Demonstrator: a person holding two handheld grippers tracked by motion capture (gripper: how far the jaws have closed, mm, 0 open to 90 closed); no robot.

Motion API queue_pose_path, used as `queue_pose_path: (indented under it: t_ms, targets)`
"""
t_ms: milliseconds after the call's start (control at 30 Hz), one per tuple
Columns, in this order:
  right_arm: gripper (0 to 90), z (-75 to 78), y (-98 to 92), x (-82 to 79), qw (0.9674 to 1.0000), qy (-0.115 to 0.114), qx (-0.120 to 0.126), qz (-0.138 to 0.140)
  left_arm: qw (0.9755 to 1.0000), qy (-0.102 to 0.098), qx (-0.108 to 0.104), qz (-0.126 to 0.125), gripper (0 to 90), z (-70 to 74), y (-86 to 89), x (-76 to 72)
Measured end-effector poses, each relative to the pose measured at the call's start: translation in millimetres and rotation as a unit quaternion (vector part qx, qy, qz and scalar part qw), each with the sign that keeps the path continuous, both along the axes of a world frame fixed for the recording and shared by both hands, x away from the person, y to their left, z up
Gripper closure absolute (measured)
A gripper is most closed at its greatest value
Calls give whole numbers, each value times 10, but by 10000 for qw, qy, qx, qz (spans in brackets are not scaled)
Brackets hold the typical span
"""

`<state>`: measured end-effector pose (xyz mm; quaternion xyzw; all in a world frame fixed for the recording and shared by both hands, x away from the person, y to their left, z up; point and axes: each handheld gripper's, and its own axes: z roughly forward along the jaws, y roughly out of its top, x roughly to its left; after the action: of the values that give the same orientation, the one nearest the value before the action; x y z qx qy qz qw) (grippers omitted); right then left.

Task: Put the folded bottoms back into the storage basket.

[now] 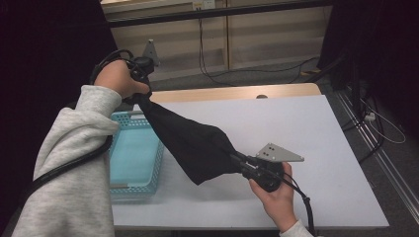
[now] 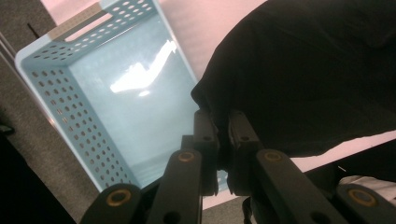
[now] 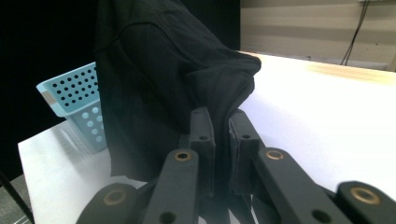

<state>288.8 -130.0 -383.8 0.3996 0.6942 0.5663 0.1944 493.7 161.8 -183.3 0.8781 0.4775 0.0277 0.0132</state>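
Black cloth (image 1: pixel 190 143) hangs stretched between left hand-held gripper (image 1: pixel 140 81) and right hand-held gripper (image 1: pixel 239 160), both clamped on it.

Black cloth (image 1: pixel 190 143), soft and matte, stretched into a slanting band in the air. Upper end bunched high beyond the far corner of the blue basket (image 1: pixel 133 153), lower end gathered low to the basket's right, above the table. Middle hanging in loose folds, one flap drooping down. Crossing over the basket's right rim, clear of its bare inside.
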Motion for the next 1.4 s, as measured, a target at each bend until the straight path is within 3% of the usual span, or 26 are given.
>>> queue_pose_path:
  t_ms: [667,1400]
  targets:
    - [824,82,215,78,9997,-157,84,184,9998,-118,29,142,845,241,192,-2]
    - [823,261,574,146,9980,-282,240,514,9987,-238,57,438,846,544,573,-25]
